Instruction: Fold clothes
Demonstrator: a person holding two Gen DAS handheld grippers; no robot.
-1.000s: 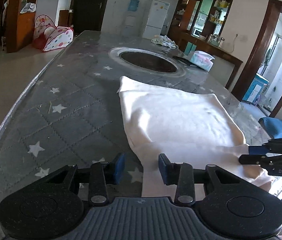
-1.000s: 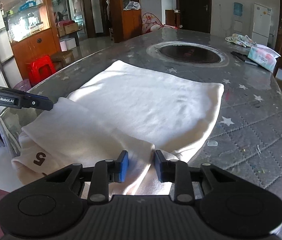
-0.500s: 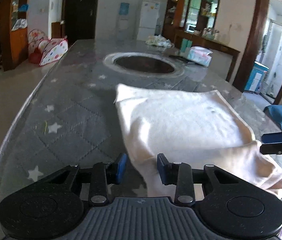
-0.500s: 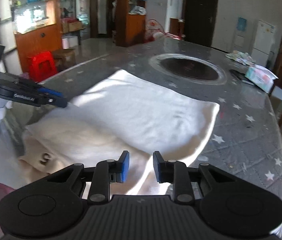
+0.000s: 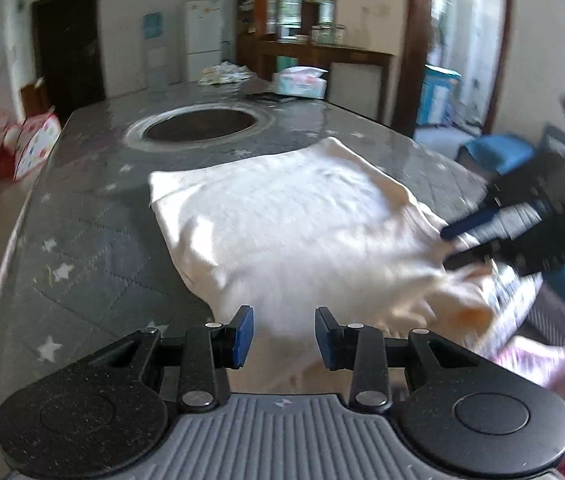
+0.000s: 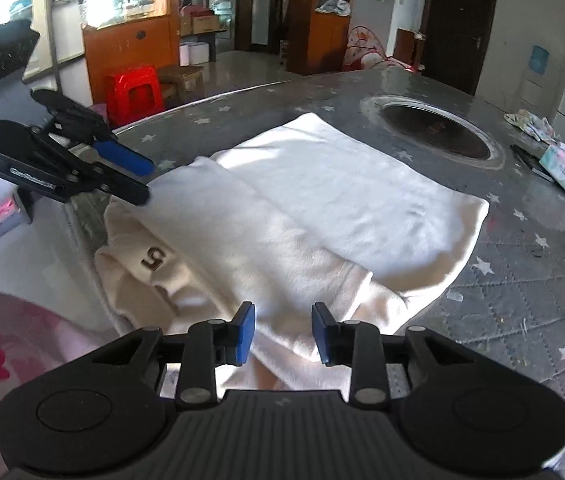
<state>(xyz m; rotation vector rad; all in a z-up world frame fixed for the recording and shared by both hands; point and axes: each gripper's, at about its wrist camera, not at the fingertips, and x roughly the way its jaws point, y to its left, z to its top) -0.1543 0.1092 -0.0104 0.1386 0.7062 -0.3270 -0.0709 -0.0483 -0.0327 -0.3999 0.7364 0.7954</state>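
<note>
A cream-white garment (image 5: 282, 216) lies spread on the grey star-patterned table (image 5: 82, 232), and its near end hangs bunched over the table's edge. A fold runs across the garment (image 6: 322, 208), and a tag with a "5" (image 6: 153, 259) shows near the edge. My left gripper (image 5: 282, 336) is open just above the near hem, with nothing between its fingers. From the right wrist view, the left gripper (image 6: 147, 184) stands at the garment's left corner. My right gripper (image 6: 282, 334) is open over the bunched end. In the blurred left wrist view, the right gripper (image 5: 448, 246) is at the right corner.
A round dark recess (image 5: 198, 126) sits in the middle of the table. Behind it lie a tissue pack (image 5: 300, 82) and a crumpled cloth (image 5: 224, 74). A red stool (image 6: 134, 90) stands on the floor to the left, and a blue seat (image 5: 494, 154) to the right. Pink clothing (image 6: 10, 340) is close by.
Both grippers have drawn back toward the near edge and turned inward toward each other. The garment's near end now lies more bunched, with the "5" tag turned up. Both stayed open.
</note>
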